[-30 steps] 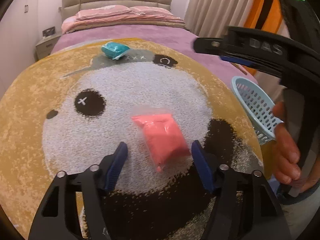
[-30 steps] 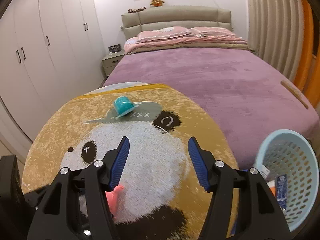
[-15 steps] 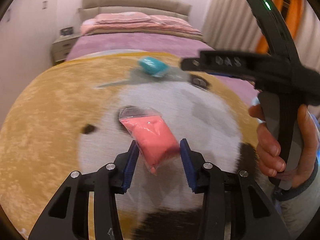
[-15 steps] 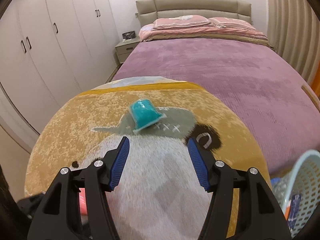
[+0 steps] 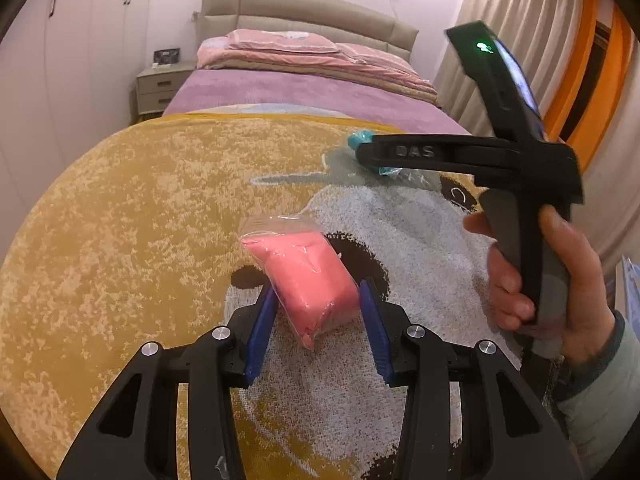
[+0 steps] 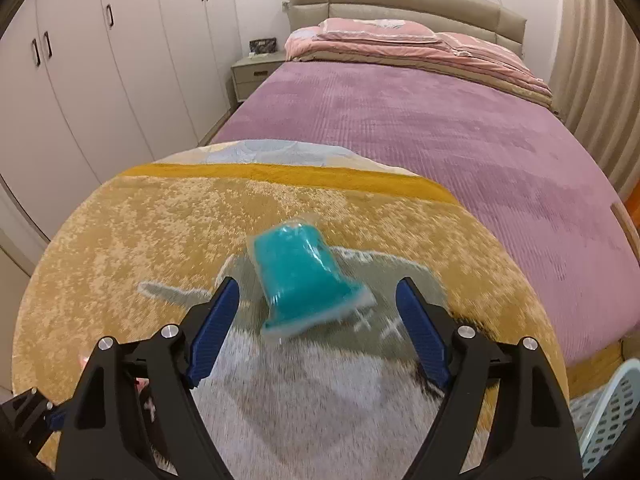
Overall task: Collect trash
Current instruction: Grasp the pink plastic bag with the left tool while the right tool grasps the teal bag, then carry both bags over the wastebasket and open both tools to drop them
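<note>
Two bagged items lie on the panda rug (image 5: 120,240). Left gripper (image 5: 318,312) has its blue pads (image 5: 262,328) pressed against both sides of the pink bag (image 5: 308,276), clamped on its near end. Right gripper (image 6: 316,320) has fingers spread wide, low over the rug, teal bag (image 6: 300,276) between and just ahead of the tips, not touched. Light blue basket (image 6: 616,420) edge sits at lower right of the right view, off the rug.
</note>
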`<state>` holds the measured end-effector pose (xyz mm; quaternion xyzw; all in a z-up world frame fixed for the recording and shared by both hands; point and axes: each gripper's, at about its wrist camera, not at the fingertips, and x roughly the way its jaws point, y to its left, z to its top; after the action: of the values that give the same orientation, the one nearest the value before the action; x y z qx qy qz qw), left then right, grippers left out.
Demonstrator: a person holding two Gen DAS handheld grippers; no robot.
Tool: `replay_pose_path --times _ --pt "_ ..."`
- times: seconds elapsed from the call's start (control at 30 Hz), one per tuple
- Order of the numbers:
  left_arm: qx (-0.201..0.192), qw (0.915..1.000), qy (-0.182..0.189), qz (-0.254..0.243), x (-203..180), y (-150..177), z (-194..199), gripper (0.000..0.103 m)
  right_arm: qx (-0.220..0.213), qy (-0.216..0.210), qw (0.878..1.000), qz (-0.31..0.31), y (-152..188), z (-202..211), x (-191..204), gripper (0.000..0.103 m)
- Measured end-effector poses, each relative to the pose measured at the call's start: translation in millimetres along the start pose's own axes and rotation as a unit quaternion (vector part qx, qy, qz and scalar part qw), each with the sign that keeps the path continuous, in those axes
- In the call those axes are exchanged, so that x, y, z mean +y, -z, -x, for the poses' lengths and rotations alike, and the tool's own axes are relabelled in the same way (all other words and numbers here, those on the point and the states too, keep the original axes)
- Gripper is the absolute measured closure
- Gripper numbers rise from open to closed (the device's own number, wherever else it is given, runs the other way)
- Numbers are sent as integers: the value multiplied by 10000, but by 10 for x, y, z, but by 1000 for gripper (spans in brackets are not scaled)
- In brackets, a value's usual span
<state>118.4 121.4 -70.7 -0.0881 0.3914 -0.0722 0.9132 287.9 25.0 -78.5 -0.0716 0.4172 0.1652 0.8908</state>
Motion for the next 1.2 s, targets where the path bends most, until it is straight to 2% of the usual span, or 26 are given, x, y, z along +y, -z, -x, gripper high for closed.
replay_pose_path --times 0.1,0.17,0.2,0.27,0.33,0.57,0.77,1.03,1.2 --pt "14 10000 48 15 -1 -4 -17 62 148 89 9998 119 -17 -92 46 27" --pt "19 10000 68 17 -5 -2 -16 62 193 58 9996 187 -21 -130 75 46" --pt "20 10000 72 18 -4 -4 -18 62 183 106 9996 191 -24 -134 75 47" --pt "17 10000 72 15 0 -4 -26 62 143 78 9997 171 -28 -130 67 58" --pt "10 10000 77 16 1 0 -20 62 106 20 9999 113 -13 -103 36 61" --pt "-41 9999 -1 -148 -79 -9 1 62 -244 -223 9994 -52 153 229 -10 63" --pt "-190 9990 236 -316 -311 -84 149 62 -528 -176 9982 -231 341 713 -176 63" --pt "-492 9927 678 -870 -950 -279 326 62 -840 95 9935 -758 611 1426 -769 64" --pt "-544 9844 1064 -1288 -1491 -352 308 62 -957 392 9883 -1125 840 1809 -1230 64"
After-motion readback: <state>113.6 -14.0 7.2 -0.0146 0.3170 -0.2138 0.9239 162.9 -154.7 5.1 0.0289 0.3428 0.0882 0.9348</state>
